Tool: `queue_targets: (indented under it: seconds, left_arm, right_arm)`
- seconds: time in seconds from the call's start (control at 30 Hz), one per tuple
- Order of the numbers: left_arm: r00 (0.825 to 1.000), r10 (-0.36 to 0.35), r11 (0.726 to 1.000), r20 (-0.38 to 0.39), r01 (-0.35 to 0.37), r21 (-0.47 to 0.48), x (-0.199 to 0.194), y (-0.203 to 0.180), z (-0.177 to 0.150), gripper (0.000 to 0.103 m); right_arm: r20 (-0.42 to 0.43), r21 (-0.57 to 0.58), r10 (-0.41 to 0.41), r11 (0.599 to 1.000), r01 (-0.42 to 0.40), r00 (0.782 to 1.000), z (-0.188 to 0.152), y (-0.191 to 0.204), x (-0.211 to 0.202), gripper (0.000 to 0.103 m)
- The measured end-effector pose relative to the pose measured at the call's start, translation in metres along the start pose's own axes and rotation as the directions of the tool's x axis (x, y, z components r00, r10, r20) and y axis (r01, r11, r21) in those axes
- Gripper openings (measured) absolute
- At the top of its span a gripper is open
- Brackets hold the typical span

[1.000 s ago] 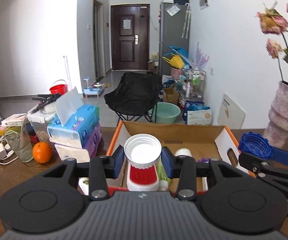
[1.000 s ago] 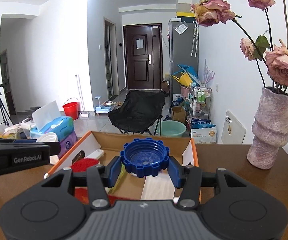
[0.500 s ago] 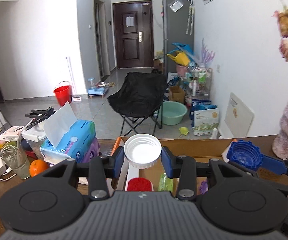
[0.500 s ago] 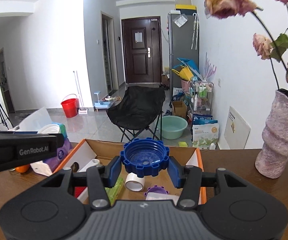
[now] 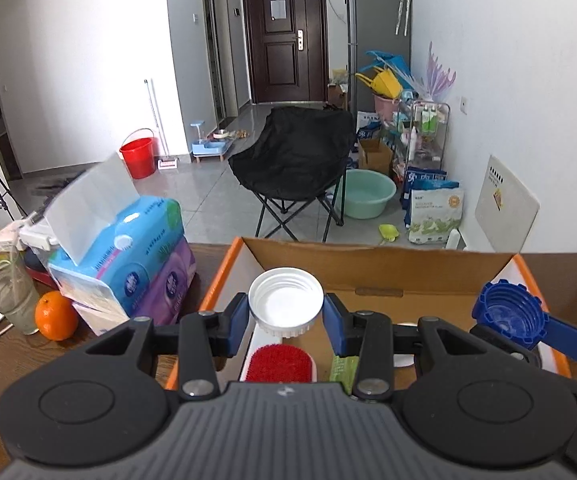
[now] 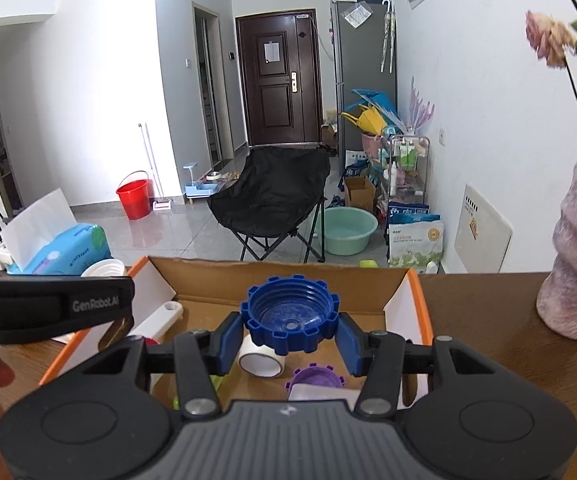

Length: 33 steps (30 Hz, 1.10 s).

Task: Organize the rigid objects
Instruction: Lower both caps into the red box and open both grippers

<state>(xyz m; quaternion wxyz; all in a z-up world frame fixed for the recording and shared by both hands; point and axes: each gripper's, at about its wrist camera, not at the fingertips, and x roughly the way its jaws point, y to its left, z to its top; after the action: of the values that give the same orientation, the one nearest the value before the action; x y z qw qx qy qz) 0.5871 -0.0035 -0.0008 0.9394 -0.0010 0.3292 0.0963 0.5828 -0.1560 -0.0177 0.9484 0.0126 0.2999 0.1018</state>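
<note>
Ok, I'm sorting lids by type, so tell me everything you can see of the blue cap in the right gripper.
The blue cap is a round lid of what looks like hard plastic, with blocky lugs around its rim and screw threads inside. It is held open side up, tilted toward the camera, clamped on two sides by the right gripper, whose blue pads press on it. It hangs above the open cardboard box, over a white ring and a purple cap. Nothing else touches it.

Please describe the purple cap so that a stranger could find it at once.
Look in the open cardboard box on the wooden table. Beneath the blue cap in the right gripper, the purple cap lies beside a white tube; only it is purple and notched.
</note>
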Motion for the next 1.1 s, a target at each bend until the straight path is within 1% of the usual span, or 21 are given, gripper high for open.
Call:
queue_targets:
  seconds: [0.17,0.43,0.47,0.53,0.57,0.6,0.63,0.7,0.73,0.83,1.1]
  left_arm:
    - [1.000,-0.004,1.000,-0.030,0.004,-0.004,0.018,0.002,-0.010,0.041]
    - [0.999,-0.026,1.000,-0.039,0.026,0.017,0.027,-0.005,-0.022,0.041]
    - [0.999,-0.027,0.999,-0.040,0.028,0.021,0.027,-0.005,-0.023,0.043]
    - [0.999,-0.030,0.999,-0.039,0.031,0.030,0.026,-0.007,-0.024,0.062]
    - [0.999,-0.021,0.999,-0.025,0.021,0.031,0.024,-0.007,-0.025,0.084]
    - [1.000,-0.009,0.999,-0.007,0.010,0.032,0.021,-0.007,-0.025,0.097]
    - [1.000,0.000,0.999,0.015,-0.001,0.034,0.018,-0.006,-0.025,0.099]
    - [1.000,-0.007,1.000,0.021,0.007,0.026,0.014,-0.004,-0.024,0.103]
    - [1.000,-0.013,1.000,0.016,0.013,0.016,0.013,-0.002,-0.024,0.103]
    - [1.000,-0.017,1.000,0.010,0.017,0.004,0.011,0.002,-0.023,0.103]
    - [1.000,-0.024,1.000,-0.007,0.024,-0.007,0.004,0.010,-0.028,0.103]
  right_arm:
    - [-0.013,0.007,0.001,1.000,-0.001,1.000,-0.010,-0.003,0.013,0.049]
    - [-0.025,-0.013,-0.011,1.000,0.011,1.000,-0.024,-0.001,0.025,0.049]
    - [-0.025,-0.014,-0.010,1.000,0.009,1.000,-0.025,-0.001,0.025,0.050]
    - [-0.025,-0.018,-0.007,1.000,0.006,1.000,-0.026,-0.002,0.025,0.051]
    - [-0.026,-0.021,-0.008,1.000,0.008,1.000,-0.025,-0.003,0.024,0.055]
    - [-0.024,-0.028,-0.017,0.999,0.016,1.000,-0.026,-0.003,0.023,0.072]
    - [-0.013,-0.037,-0.032,0.999,0.032,0.999,-0.027,-0.003,0.022,0.090]
    - [0.027,-0.042,-0.064,0.997,0.065,0.998,-0.030,-0.005,0.016,0.101]
    - [0.037,-0.039,-0.065,0.997,0.067,0.997,-0.031,-0.007,0.015,0.102]
    - [0.008,-0.032,-0.053,0.998,0.053,0.999,-0.033,-0.011,0.015,0.102]
    - [0.006,-0.046,-0.041,0.998,0.041,0.999,-0.039,-0.005,0.006,0.103]
